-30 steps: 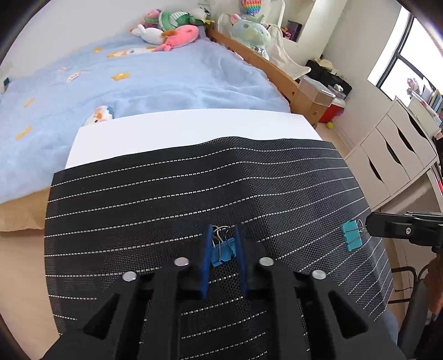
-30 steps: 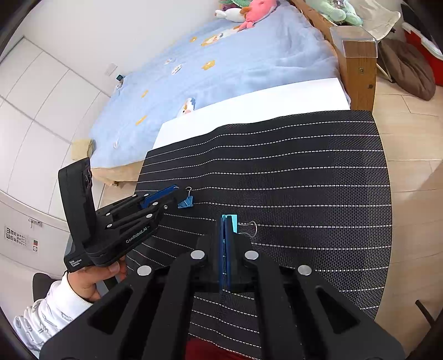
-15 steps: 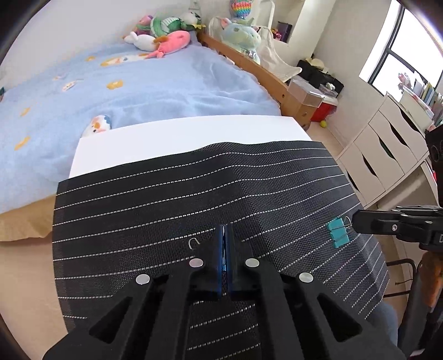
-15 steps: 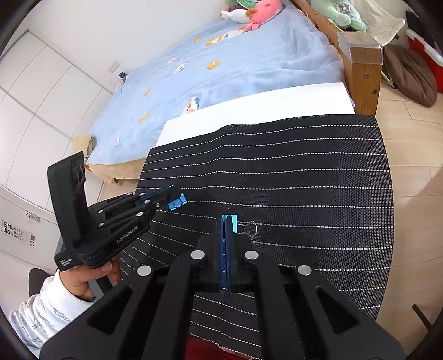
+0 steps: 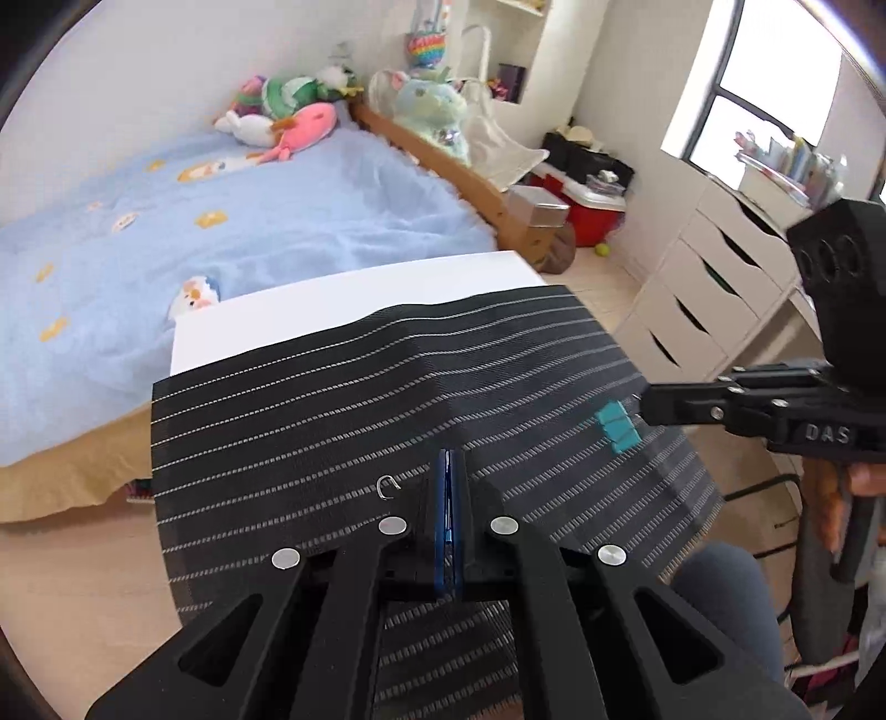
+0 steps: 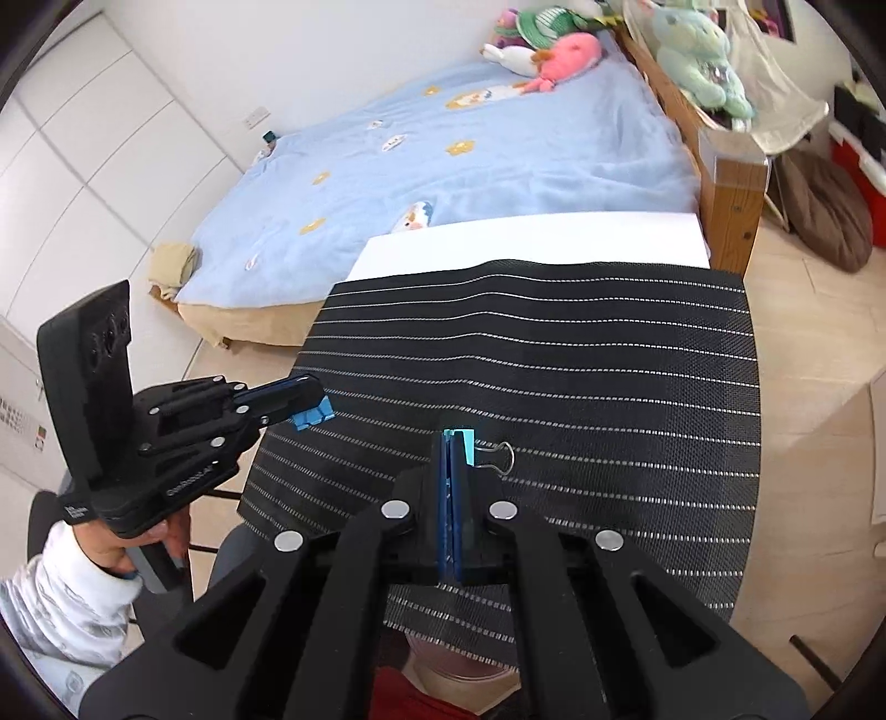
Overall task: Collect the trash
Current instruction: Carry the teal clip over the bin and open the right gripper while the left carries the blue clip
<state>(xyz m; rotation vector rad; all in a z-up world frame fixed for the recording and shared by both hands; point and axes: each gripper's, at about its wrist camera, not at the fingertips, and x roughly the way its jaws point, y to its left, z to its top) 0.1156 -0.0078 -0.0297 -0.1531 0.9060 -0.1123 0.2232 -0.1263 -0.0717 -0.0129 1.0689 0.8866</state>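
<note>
Both tongs are clamped on binder clips, each holding one up above the striped mat (image 6: pixel 581 360).

Left tongs (image 5: pixel 449 471): jaws pressed together. The own view shows only a wire loop (image 5: pixel 387 486) poking out on the left. The right view shows the blue clip (image 6: pixel 313 414) at the tip, off the mat's left edge.

Right tongs (image 6: pixel 453 448): together on the teal clip (image 6: pixel 464 443), with the wire handle sticking out right. The left view shows it (image 5: pixel 616 423) at the far right, ahead of those tongs.

The grips look like carry holds, I think. No bin is clearly visible.

blue bed (image 5: pixel 266 232), white drawers (image 5: pixel 714 288), plush toys (image 6: pixel 565 52)
</note>
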